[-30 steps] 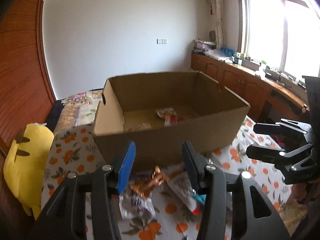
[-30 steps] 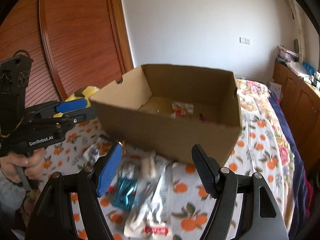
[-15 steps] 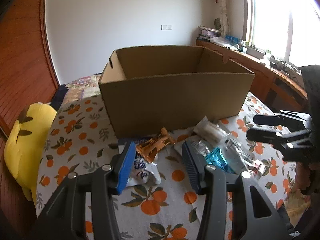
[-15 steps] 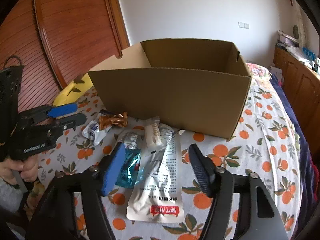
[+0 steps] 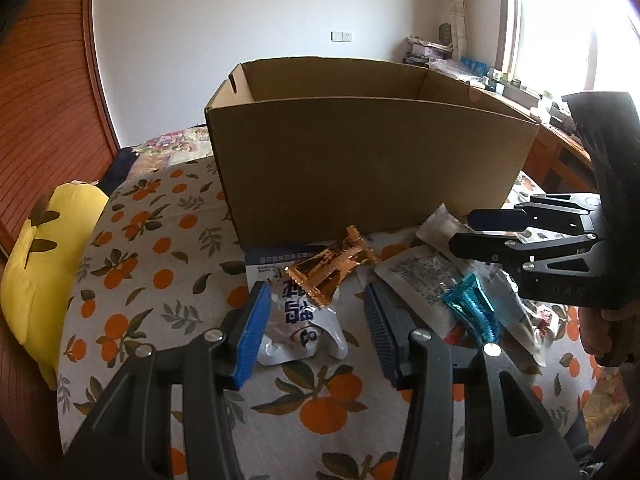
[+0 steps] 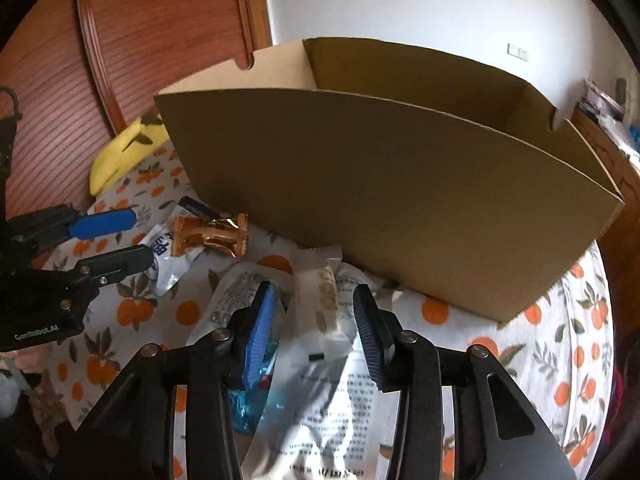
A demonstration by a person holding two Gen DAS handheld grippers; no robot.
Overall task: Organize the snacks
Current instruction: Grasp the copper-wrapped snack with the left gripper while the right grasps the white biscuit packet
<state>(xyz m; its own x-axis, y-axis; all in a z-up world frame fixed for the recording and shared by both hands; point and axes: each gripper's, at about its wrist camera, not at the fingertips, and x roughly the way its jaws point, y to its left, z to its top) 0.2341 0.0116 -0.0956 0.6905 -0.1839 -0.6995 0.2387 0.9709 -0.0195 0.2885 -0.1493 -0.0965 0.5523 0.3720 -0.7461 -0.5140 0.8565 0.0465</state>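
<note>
Nearest us, our left tool [image 5: 316, 336] hangs with its jaws apart and empty over a white pouch [image 5: 298, 320], on which an orange wrapper [image 5: 332, 268] lies crosswise. Our right tool [image 6: 314, 332] is likewise spread wide and holds nothing, straddling a slim cream-coloured bar [image 6: 324, 300] that rests on a large white packet [image 6: 332, 408], with a blue foil sachet [image 6: 252, 404] just beside. All of these lie on the orange-print bedspread [image 5: 160, 248]. We judge them light, soft, crinkly and slippery, so we would pinch each across its middle or by a crimped end seal. Beyond stands the open cardboard box [image 5: 360, 160], touching the nearest packets.
</note>
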